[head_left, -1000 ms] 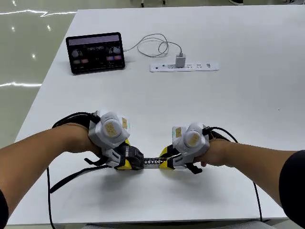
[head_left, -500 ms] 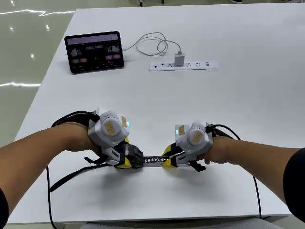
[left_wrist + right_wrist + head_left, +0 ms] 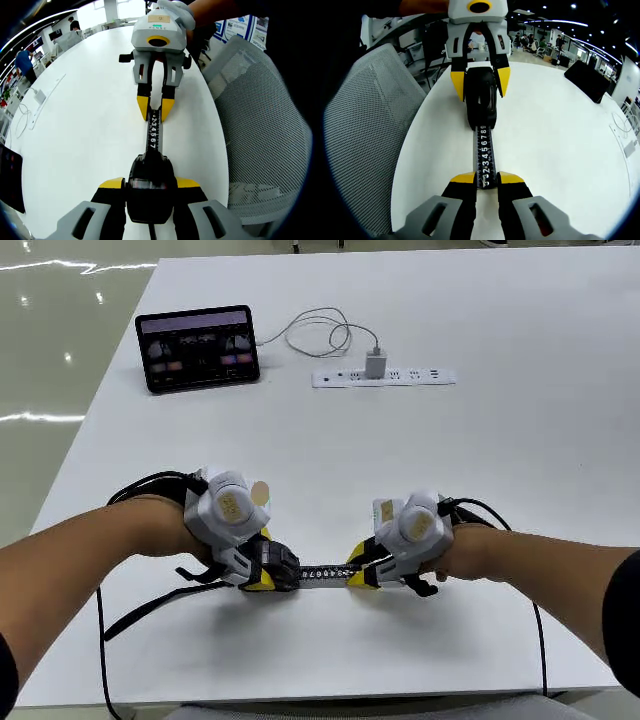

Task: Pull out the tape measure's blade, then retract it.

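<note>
Left gripper (image 3: 150, 182): clenched on black tape measure (image 3: 150, 197). Right gripper (image 3: 486, 179): pinching blade (image 3: 484, 145) tip. Printed digits 2–9 readable. White table (image 3: 560, 150).

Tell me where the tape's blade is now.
In the head view the blade lies at the front of the table, between the case in the left gripper and the right gripper pinching its tip.

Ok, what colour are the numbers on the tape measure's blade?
White, printed on a black blade, clearest in the right gripper view.
</note>
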`<action>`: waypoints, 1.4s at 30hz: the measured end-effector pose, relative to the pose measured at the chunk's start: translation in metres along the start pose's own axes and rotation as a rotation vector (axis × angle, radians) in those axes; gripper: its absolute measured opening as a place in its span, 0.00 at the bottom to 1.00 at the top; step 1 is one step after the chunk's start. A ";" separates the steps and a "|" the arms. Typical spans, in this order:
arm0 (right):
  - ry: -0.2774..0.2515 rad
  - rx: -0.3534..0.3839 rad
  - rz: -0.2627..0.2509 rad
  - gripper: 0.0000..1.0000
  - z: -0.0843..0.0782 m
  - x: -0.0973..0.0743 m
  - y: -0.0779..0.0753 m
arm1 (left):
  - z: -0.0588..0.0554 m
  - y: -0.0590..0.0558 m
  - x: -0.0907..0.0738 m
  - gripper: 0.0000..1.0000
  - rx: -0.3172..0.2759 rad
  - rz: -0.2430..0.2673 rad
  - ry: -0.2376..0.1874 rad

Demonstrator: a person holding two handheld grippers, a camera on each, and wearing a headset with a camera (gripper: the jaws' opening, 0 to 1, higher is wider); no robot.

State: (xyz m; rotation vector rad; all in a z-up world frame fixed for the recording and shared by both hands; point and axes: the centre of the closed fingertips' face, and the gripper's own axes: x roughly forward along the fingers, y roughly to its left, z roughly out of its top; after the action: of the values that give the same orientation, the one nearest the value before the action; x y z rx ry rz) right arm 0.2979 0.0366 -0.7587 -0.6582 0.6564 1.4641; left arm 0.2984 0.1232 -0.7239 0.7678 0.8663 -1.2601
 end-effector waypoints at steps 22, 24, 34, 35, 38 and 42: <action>0.012 0.005 -0.002 0.11 -0.012 -0.010 0.001 | 0.000 0.000 0.000 0.32 0.005 0.003 -0.003; 0.013 0.003 -0.002 0.11 -0.013 -0.011 0.001 | 0.000 -0.001 0.000 0.32 0.009 0.001 -0.002; 0.020 0.009 -0.009 0.11 -0.021 -0.017 0.000 | 0.000 -0.001 0.000 0.32 0.009 0.002 -0.004; 0.022 0.010 -0.009 0.11 -0.022 -0.018 0.000 | 0.000 -0.001 0.000 0.32 0.009 0.002 -0.003; 0.024 0.011 -0.010 0.11 -0.025 -0.021 0.000 | 0.000 -0.001 0.000 0.32 0.013 0.002 -0.003; 0.024 0.012 -0.012 0.11 -0.026 -0.023 0.001 | 0.000 -0.001 0.000 0.32 0.017 0.002 -0.001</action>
State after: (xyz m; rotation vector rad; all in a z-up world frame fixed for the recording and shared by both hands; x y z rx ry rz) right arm 0.2972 0.0023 -0.7590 -0.6701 0.6779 1.4426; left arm 0.2970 0.1228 -0.7242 0.7812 0.8549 -1.2671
